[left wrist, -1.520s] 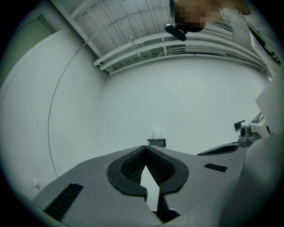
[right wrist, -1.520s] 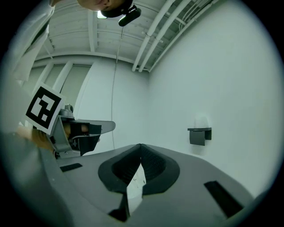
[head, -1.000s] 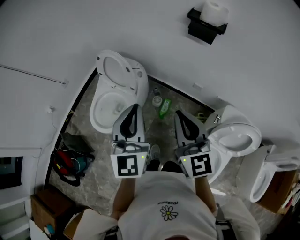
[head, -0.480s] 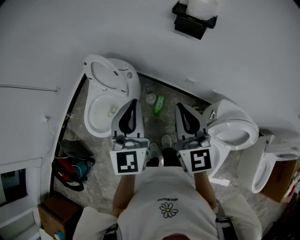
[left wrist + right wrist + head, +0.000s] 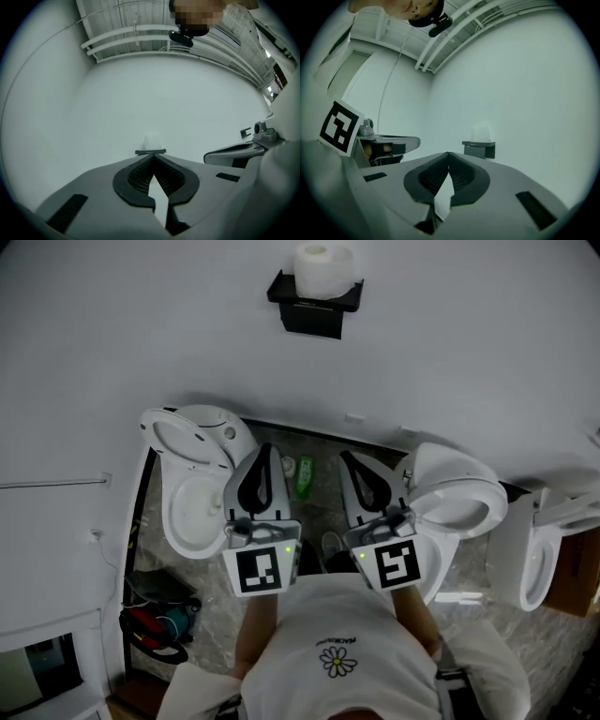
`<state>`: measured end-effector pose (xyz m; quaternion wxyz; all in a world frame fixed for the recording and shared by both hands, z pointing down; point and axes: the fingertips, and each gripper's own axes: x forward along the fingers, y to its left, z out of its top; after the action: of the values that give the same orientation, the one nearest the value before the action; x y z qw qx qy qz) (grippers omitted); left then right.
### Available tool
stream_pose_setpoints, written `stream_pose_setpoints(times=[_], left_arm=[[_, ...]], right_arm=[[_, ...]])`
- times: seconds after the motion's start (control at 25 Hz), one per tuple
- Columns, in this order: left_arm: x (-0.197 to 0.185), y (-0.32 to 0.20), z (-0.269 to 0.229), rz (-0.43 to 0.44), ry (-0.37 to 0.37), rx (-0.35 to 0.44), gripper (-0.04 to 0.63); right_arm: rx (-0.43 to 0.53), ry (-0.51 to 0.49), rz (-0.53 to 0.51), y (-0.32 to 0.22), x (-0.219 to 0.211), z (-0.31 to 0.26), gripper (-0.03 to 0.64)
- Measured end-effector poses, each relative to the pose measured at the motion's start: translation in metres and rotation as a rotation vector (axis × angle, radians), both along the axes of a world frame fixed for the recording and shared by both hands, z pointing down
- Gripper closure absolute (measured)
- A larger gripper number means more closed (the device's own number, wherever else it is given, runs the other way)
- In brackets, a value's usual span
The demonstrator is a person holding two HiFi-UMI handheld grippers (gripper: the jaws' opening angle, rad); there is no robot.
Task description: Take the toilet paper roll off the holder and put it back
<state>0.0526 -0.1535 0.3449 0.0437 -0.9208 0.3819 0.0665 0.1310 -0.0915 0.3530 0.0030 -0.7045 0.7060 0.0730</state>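
Head view looks down on a person standing in a washroom with a pair of tongs in each hand. The left tongs (image 5: 266, 449) are shut tight, tips together, with nothing in them. The right tongs (image 5: 345, 457) are shut and empty too. Both point at the far wall (image 5: 450, 352). The toilet paper roll (image 5: 324, 266) stands on top of the black holder (image 5: 315, 307) on that wall, well apart from both tongs. So the roll is not yet taken off.

What could go wrong? The roll looks like it only sits on the holder, so a bump from shut tongs could tip it over. Then it may drop to the floor (image 5: 323, 507), or roll into the open left toilet (image 5: 192, 486) close by. The tongs must open before they reach the roll, or they will just poke it. The roll is soft, so a hard squeeze could squash it. A grab too near its top could let it slip out. The right toilet (image 5: 457, 504) is just beside the right tongs, so a wide swing could hit it.
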Motion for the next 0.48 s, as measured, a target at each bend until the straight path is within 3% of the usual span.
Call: stream_pose_setpoints(times=[0.48], left_arm=[[0.047,-0.032,-0.016,0.181,-0.005,0.008,0.578]], right_arm=[[0.047,-0.021,0.213,-0.010,0.045,-0.017,0.607]])
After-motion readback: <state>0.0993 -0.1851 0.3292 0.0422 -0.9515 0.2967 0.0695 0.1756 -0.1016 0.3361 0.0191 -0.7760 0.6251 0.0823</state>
